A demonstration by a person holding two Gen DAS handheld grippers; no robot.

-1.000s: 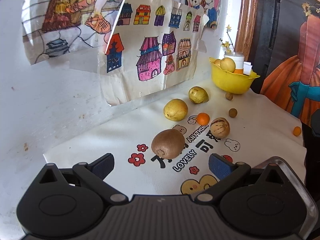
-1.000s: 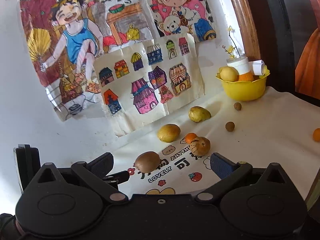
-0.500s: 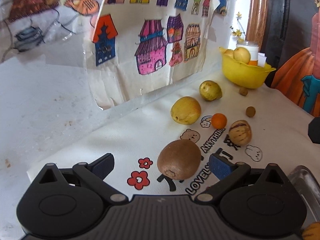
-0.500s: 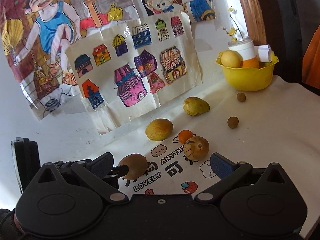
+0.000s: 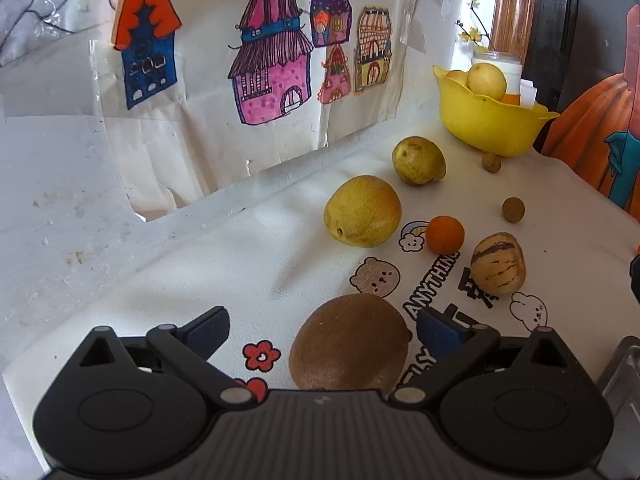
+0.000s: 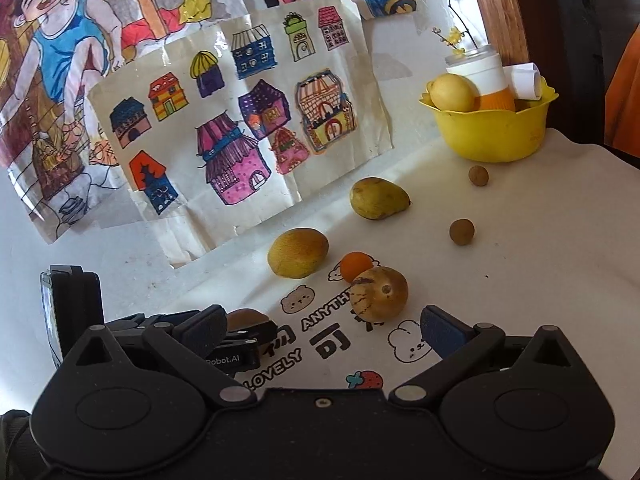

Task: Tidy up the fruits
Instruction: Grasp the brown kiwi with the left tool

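Note:
A brown kiwi [image 5: 350, 344] lies on the white printed cloth [image 5: 248, 264], between the fingers of my open left gripper [image 5: 322, 330] and close to its right finger. My right gripper [image 6: 324, 328] is open just short of a striped tan fruit [image 6: 378, 292], with nothing between its fingers. In the right wrist view the kiwi [image 6: 246, 315] peeks out behind the left tool. The yellow bowl [image 5: 488, 124] at the far right back holds a yellow fruit and a white cup. A small orange [image 5: 445, 234], the striped fruit [image 5: 498, 264], a yellow fruit [image 5: 362, 216] and a greenish fruit [image 5: 418, 160] lie loose.
Two small brown round fruits [image 5: 513, 209] [image 5: 491, 162] lie near the bowl. A wall with taped drawings [image 5: 272, 72] stands directly behind the cloth. The cloth's edge drops off at the right, where a metal edge [image 5: 620, 364] shows.
My left gripper has moved forward and down until the kiwi sits between its open fingers. My right gripper has also moved forward, closer to the striped fruit.

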